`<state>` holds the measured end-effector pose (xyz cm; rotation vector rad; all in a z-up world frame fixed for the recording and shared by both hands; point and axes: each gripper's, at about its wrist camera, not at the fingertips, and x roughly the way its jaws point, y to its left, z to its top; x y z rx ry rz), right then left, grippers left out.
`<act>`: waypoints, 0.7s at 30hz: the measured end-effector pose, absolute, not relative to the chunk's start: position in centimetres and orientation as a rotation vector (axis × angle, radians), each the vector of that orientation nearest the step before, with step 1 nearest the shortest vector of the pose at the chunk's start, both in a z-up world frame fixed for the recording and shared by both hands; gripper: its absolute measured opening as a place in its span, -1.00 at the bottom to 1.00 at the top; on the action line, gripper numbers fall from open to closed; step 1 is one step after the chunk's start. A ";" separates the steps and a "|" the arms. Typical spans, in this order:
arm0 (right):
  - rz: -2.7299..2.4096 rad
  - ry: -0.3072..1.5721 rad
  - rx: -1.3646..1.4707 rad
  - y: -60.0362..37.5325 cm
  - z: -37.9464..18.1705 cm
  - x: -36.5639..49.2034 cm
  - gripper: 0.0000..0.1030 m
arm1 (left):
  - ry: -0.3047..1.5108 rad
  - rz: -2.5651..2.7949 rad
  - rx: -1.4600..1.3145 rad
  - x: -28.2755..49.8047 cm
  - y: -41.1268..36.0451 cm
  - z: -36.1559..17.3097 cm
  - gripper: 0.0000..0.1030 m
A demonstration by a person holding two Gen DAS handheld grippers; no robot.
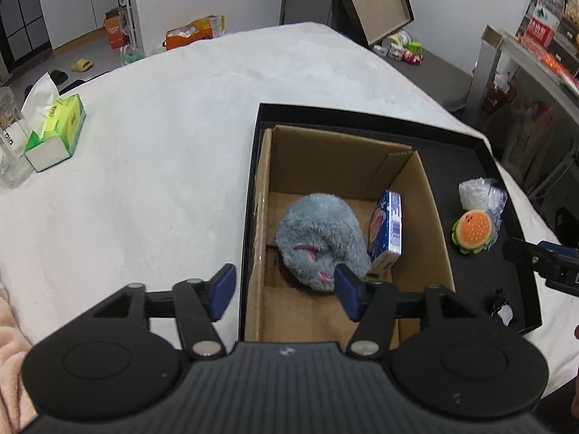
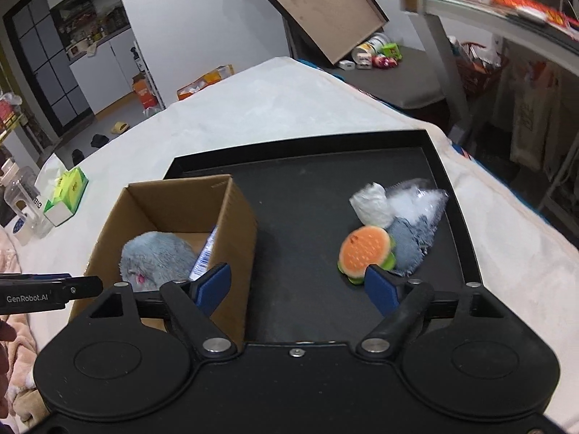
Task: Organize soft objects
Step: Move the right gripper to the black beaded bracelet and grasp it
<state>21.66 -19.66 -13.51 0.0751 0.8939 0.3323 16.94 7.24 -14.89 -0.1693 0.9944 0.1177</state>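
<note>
A brown cardboard box point(image 1: 275, 166) point(image 2: 239, 217) stands in a shallow black tray point(image 1: 481, 152) point(image 2: 307, 195). Inside the box lie a grey plush mouse point(image 1: 320, 242) point(image 2: 155, 256) and a blue tissue pack point(image 1: 385, 231) point(image 2: 204, 253). On the tray to the right lie a burger plush point(image 1: 472, 230) point(image 2: 363, 253), a white plastic bundle point(image 1: 477, 191) point(image 2: 372, 204) and a grey cloth point(image 2: 409, 249). My left gripper point(image 1: 284, 289) is open and empty above the box's near left wall. My right gripper point(image 2: 296, 285) is open and empty, above the tray between box and burger.
The tray sits on a white cloth-covered table point(image 1: 163, 144) point(image 2: 282, 105). A green tissue box point(image 1: 56, 133) point(image 2: 67, 195) and a clear jar point(image 1: 11, 144) stand at the far left. Shelving point(image 2: 506, 36) stands right of the table.
</note>
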 end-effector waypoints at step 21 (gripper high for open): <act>0.277 0.977 0.100 -25.3 -18.3 22.0 0.99 | 1.033 0.180 -0.054 18.1 3.4 -14.3 0.37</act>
